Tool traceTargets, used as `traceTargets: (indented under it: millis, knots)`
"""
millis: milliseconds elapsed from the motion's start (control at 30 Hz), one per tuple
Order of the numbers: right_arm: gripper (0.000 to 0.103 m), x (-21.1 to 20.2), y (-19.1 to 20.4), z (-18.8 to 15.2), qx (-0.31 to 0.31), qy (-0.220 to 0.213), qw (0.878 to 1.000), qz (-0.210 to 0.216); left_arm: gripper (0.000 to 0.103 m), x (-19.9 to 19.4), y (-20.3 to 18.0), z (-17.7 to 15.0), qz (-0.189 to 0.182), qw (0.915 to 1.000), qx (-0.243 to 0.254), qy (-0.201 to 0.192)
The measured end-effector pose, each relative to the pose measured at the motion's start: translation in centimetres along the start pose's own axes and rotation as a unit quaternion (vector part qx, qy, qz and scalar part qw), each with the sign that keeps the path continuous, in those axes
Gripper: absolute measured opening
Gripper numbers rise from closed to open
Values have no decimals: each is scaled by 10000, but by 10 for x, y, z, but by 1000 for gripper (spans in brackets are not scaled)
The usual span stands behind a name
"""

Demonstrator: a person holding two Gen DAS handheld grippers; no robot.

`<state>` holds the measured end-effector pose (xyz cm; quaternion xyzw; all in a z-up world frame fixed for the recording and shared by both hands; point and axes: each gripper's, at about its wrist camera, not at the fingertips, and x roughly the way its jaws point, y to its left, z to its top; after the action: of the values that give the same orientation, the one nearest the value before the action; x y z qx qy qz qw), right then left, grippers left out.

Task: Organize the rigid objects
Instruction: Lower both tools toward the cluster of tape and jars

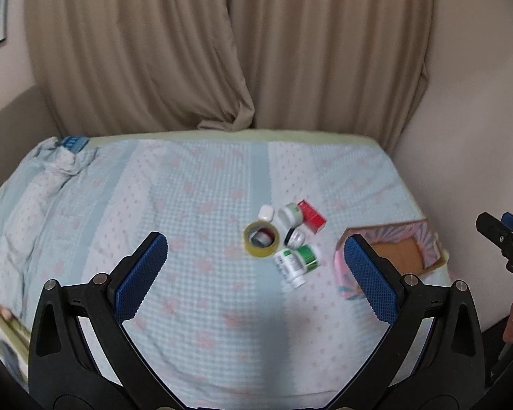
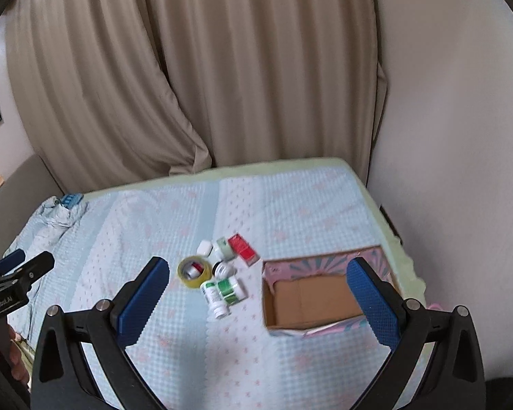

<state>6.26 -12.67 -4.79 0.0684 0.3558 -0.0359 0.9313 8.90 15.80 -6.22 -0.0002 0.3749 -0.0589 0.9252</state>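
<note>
Both grippers hover above the bed (image 2: pixel 290 205), holding nothing: the left gripper (image 1: pixel 256 266) has its blue fingers (image 1: pixel 143 273) spread wide, and the right gripper (image 2: pixel 260 294) is just as wide. The open cardboard box (image 2: pixel 311 297) lies on the bedspread. Just left of the box sits a cluster: a tape roll (image 2: pixel 195 271), two white bottles (image 2: pixel 219 294) with green labels, a red carton (image 2: pixel 244 251), a small white case (image 2: pixel 204 247) and small jars (image 2: pixel 224 247).

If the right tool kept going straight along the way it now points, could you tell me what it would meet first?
Probably the bedspread: the open right tool points down at the bed, between the bottles and the cardboard box. The box's near-left wall lies closest to that line, though depth is unclear through the fisheye.
</note>
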Motion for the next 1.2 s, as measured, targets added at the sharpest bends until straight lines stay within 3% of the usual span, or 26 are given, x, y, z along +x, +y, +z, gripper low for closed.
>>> traceTargets:
  millis: [200, 367, 667, 1000, 1200]
  knots:
    - [103, 38, 39, -15, 188, 366, 9989, -244, 102, 59, 31, 9, -399, 9969, 547, 394]
    - [103, 79, 68, -29, 190, 659, 9970, -349, 102, 129, 48, 13, -735, 9889, 1044, 756]
    - [103, 181, 92, -49, -454, 1293, 9895, -466, 102, 264, 40, -4, -922, 9736, 1650, 1281]
    - [103, 310, 89, -80, -1374, 2113, 9669, -403, 102, 398, 12, -62, -997, 9485, 2142, 2111]
    - [92, 375, 90, -102, -1866, 2539, 9483, -379, 102, 450, 3, -82, -1056, 9431, 2192, 2266]
